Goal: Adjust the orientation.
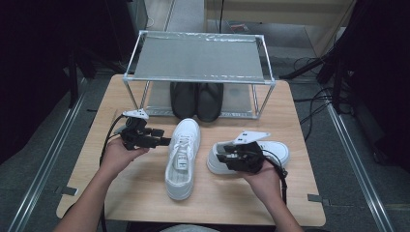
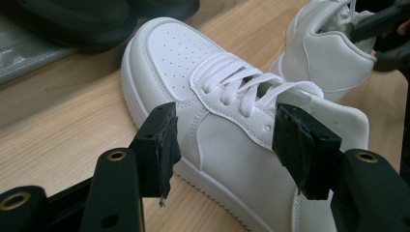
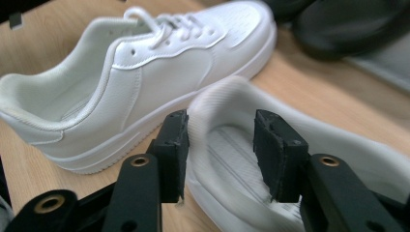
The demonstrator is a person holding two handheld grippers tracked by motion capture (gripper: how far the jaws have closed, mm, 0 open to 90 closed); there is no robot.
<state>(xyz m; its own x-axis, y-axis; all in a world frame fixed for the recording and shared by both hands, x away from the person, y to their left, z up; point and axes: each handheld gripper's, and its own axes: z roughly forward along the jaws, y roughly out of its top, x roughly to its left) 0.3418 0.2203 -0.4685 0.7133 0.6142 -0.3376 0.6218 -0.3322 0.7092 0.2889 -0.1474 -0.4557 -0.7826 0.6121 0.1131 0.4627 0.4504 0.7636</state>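
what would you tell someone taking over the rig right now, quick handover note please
Left gripper: jaws open, level beside the middle white shoe, not touching it.
Right gripper: jaws open at the heel collar of the right white shoe; one jaw stands outside the collar, one over the opening, and no pad presses on it.
Things: both white shoes sit on the table, the middle one toe toward the rack, the right one crosswise. A black pair is on the rack's lower shelf; the top shelf is bare.
Done: black pair shelved.
Left: probably grip each white shoe and shelve the pair.
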